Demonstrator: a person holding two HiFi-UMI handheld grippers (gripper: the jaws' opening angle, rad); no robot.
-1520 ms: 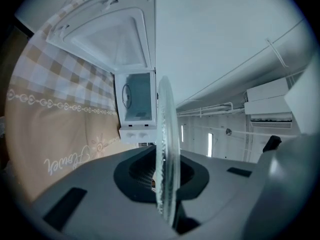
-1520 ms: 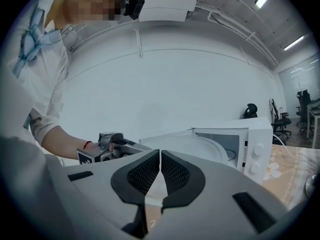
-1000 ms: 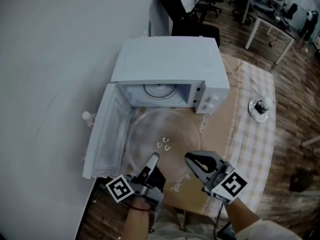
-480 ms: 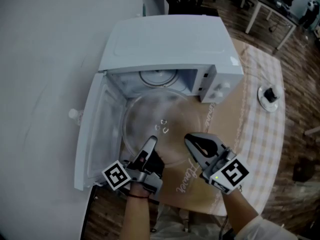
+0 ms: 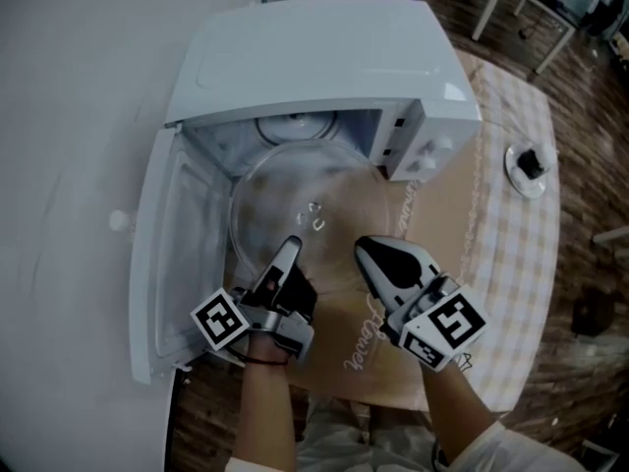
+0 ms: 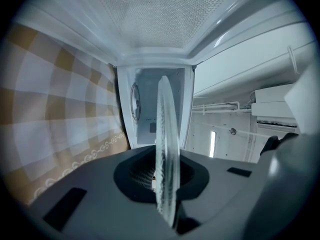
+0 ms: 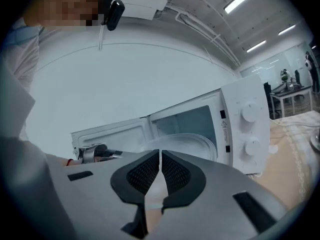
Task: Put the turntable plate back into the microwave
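The clear glass turntable plate (image 5: pixel 295 200) hangs flat in front of the white microwave (image 5: pixel 324 57), its far edge just inside the open cavity. My left gripper (image 5: pixel 288 254) is shut on the plate's near rim at the left, and my right gripper (image 5: pixel 366 252) is shut on the near rim at the right. In the left gripper view the plate (image 6: pixel 166 149) stands edge-on between the pads. The right gripper view shows the plate (image 7: pixel 185 141) reaching from the closed jaws into the cavity. The roller ring (image 5: pixel 295 126) lies on the cavity floor.
The microwave door (image 5: pixel 172 254) stands swung open to the left, close to my left hand. The control panel with two knobs (image 5: pixel 432 150) lies right of the cavity. A brown mat (image 5: pixel 432 234) covers the checked tablecloth (image 5: pixel 511 264). A small round object (image 5: pixel 529 165) sits at the right.
Both grippers have carried the plate forward towards the microwave and a little lower. Its far edge now reaches into the open cavity, where before it hung in front of it.
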